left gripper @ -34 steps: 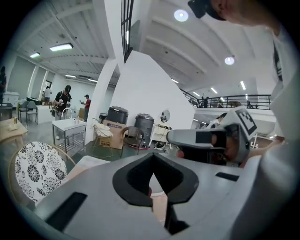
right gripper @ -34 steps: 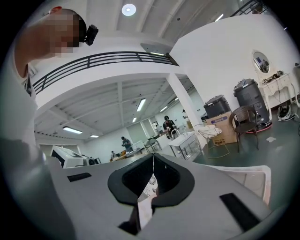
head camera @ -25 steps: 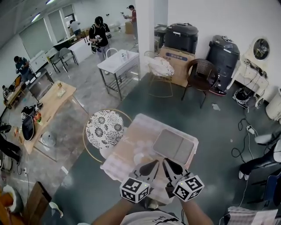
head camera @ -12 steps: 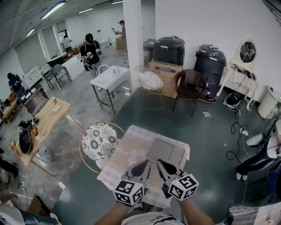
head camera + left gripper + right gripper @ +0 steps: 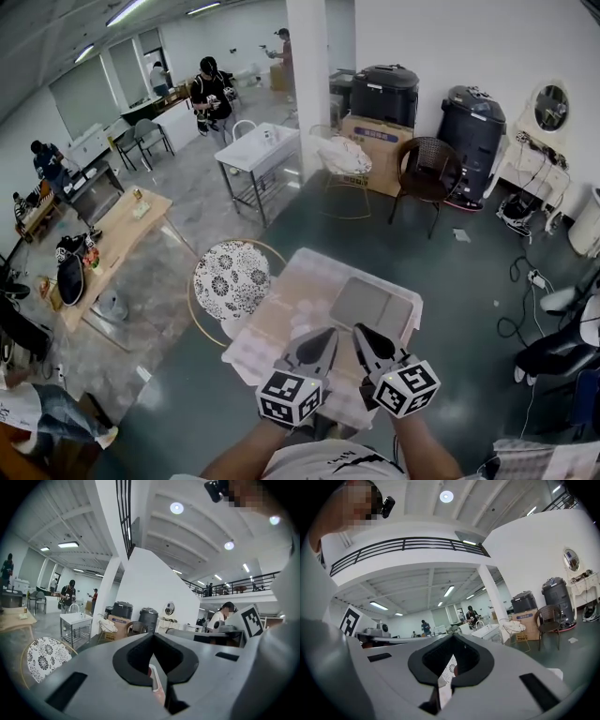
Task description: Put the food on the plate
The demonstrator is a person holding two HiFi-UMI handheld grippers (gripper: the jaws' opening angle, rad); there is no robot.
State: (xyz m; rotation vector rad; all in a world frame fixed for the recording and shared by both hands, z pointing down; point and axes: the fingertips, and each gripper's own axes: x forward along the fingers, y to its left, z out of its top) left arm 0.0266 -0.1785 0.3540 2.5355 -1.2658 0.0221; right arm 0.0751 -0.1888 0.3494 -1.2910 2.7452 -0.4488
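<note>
A small table (image 5: 281, 314) under a pale cloth stands in front of me, with a grey tray (image 5: 372, 307) on its right half. The cloth is washed out in the head view. A few pale round shapes (image 5: 302, 317) lie left of the tray, and I cannot make out food or a plate. My left gripper (image 5: 322, 342) and right gripper (image 5: 363, 337) hover side by side over the table's near edge, both shut and empty. Both gripper views look out level across the room, with the left gripper (image 5: 152, 638) and right gripper (image 5: 452, 638) jaw tips together; neither shows the tabletop.
A round chair with a black-and-white patterned cushion (image 5: 231, 278) stands against the table's left side. Farther back are a wicker chair (image 5: 427, 172), a cardboard box (image 5: 375, 145), black bins (image 5: 476, 122) and a white metal table (image 5: 262, 150). Several people work at the far left.
The head view has swayed a little, so the table sits slightly differently in frame. Both grippers stay shut and side by side over the table's near edge.
</note>
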